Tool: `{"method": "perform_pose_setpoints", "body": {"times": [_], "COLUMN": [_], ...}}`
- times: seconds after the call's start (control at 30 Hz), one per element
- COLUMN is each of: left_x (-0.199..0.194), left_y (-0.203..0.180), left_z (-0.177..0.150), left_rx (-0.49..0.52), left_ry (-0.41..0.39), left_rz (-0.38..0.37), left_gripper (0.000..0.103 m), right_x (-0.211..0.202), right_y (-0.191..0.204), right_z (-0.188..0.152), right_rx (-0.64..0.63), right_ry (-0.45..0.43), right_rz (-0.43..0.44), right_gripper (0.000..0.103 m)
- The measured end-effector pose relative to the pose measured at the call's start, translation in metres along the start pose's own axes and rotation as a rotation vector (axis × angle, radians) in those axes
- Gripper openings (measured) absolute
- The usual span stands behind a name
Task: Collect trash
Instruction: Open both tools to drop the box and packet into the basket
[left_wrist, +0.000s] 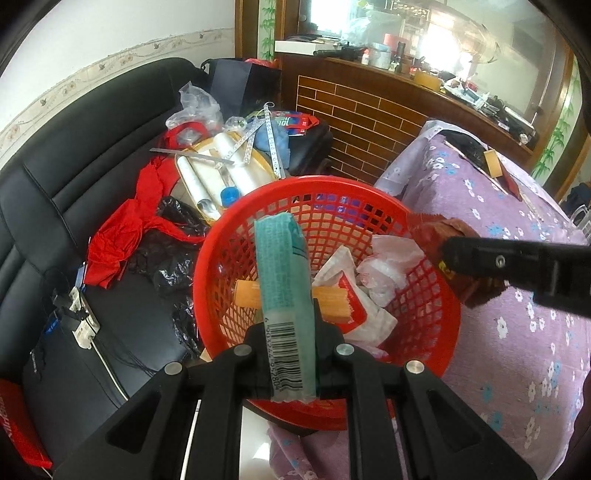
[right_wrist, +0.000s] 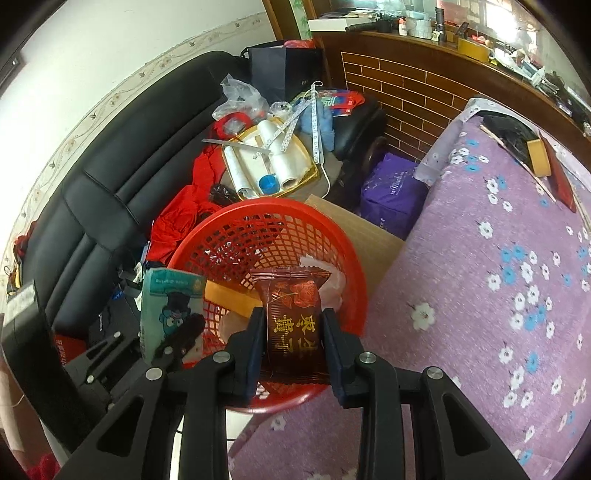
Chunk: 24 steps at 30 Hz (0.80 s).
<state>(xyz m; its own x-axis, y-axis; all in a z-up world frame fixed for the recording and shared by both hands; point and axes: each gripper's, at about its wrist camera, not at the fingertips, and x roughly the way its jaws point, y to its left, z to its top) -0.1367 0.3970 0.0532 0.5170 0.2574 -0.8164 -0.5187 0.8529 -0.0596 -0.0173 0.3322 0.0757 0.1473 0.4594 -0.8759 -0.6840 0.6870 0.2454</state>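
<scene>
Presently listed, largest first: black sofa (right_wrist: 110, 192), heaped with red cloth and rolls; table under purple floral cloth (right_wrist: 480, 295); red mesh basket (left_wrist: 436, 306) between them, already holding white wrappers and an orange stick. My left claw (left_wrist: 286, 354) is clamped on a teal packet (left_wrist: 282, 280) over the basket's near rim. My right claw (right_wrist: 293, 343) pinches a brown snack wrapper (right_wrist: 293, 314) above the right rim. Best release each well inside, clear of the other claw; nothing blocks the opening.
</scene>
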Motion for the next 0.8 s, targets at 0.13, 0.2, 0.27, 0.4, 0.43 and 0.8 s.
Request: {"method": "perform_pose_setpoints", "body": {"times": [0.13,0.2,0.27,0.4,0.43,0.8], "left_x": [0.004,0.005,0.007,0.01,0.011,0.012], "left_y": [0.002,0.003,0.004,0.003,0.002,-0.002], "left_z": [0.001,0.002,0.002,0.003,0.004,0.007], "left_rx": [-0.009,-0.01,-0.01,-0.011,-0.01,-0.002], "left_ry": [0.005,0.006,0.009,0.014,0.015,-0.002], "left_rz": [0.004,0.004,0.004,-0.002,-0.003,-0.02], "left_gripper": [0.012,0.012,0.012,0.012,0.012,0.02], "right_x": [0.008,0.011,0.015,0.02,0.021,0.025], "right_y": [-0.002,-0.004,-0.004,-0.006,-0.006,-0.007], "right_z": [0.009,0.011,0.014,0.018,0.019,0.028], "right_rx": [0.01,0.013,0.014,0.018,0.019,0.023], "right_ry": [0.009,0.013,0.019,0.026,0.029,0.009], "right_rz": [0.01,0.011,0.018,0.024,0.027,0.059], "right_gripper": [0.034,0.034,0.034,0.034,0.034,0.046]}}
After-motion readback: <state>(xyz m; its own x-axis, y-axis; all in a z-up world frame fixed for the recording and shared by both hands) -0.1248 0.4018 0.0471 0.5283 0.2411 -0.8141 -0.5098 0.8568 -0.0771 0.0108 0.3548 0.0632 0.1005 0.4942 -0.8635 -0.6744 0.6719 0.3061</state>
